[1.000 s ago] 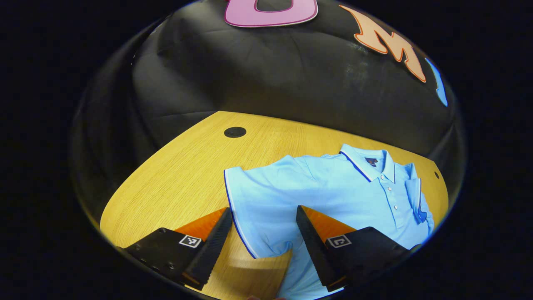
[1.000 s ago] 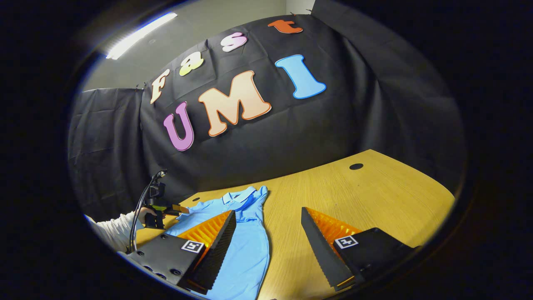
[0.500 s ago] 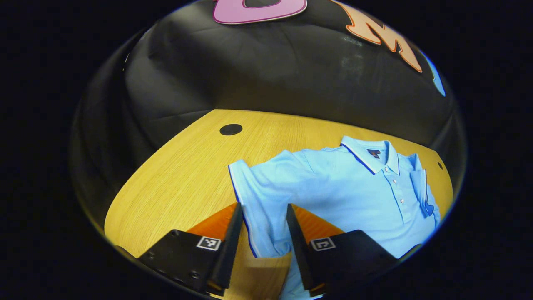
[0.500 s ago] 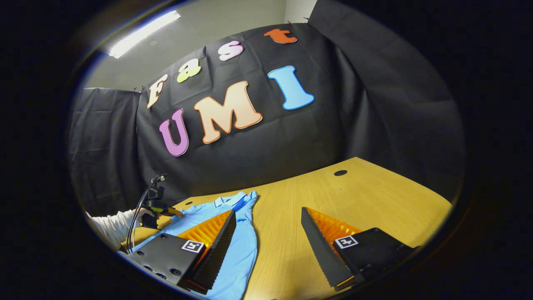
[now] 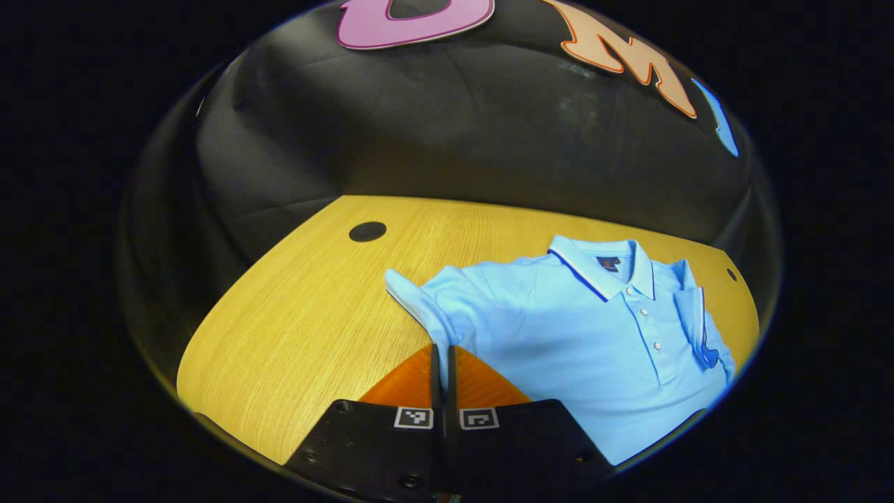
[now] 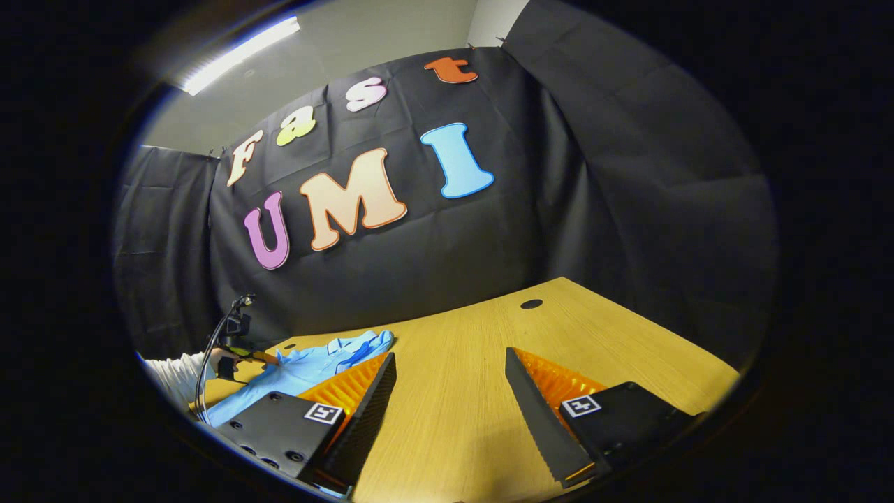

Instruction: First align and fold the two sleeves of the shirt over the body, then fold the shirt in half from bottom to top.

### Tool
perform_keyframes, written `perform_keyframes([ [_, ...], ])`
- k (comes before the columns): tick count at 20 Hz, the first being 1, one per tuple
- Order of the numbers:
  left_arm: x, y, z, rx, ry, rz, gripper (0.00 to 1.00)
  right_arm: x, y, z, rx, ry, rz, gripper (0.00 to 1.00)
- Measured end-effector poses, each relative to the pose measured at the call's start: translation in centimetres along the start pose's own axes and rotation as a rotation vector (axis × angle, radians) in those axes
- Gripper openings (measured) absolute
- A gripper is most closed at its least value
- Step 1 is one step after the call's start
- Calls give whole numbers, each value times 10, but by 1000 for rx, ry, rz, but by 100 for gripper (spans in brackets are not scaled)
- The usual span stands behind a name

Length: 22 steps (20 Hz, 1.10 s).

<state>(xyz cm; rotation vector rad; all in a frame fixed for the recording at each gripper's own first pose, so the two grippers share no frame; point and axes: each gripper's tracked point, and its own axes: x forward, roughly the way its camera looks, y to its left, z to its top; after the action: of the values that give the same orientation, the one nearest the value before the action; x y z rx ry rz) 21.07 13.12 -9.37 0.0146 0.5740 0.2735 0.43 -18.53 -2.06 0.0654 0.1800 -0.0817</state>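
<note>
A light blue polo shirt (image 5: 580, 328) lies face up on the wooden table (image 5: 300, 300), collar toward the far wall. Its sleeve on the far side (image 5: 698, 321) lies folded over the body. The near sleeve (image 5: 419, 297) is bunched and runs down between the fingers of my left gripper (image 5: 441, 349), which is shut on its edge. In the right gripper view the shirt (image 6: 307, 367) sits small at the left, where a hand in a white sleeve (image 6: 178, 370) holds the left gripper (image 6: 262, 358). My right gripper (image 6: 450, 391) stands open above bare table, off to the shirt's side.
A round black cable hole (image 5: 367, 231) lies in the table beyond the held sleeve, a smaller hole (image 5: 731, 274) past the collar, and another hole (image 6: 531, 304) near the far edge. Black cloth walls close the back and sides.
My left gripper closed from wide open onto the near sleeve, which bunched inward. My right gripper stayed open and swung away, so the shirt slid left and shrank in its view.
</note>
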Motion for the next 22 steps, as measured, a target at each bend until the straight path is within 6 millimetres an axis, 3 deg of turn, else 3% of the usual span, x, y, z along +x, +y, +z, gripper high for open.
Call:
perform_keyframes([
  [3, -8, -17, 33, 34, -64, -22, 0, 10, -8, 11, -14, -5, 2, 98],
  [7, -11, -68, 52, 68, -86, -110, 0, 10, -20, 22, -10, -18, -10, 97],
  [15, 6, -164, 22, 97, 29, -261, 0, -25, -51, 25, 0, -41, -76, 98],
  [19, -4, -195, 10, 146, 41, -308, 0, -47, -75, 26, 3, -73, -139, 97],
  [22, -17, -212, 1, 211, 30, -331, 0, -62, -77, 17, 5, -61, -161, 97],
])
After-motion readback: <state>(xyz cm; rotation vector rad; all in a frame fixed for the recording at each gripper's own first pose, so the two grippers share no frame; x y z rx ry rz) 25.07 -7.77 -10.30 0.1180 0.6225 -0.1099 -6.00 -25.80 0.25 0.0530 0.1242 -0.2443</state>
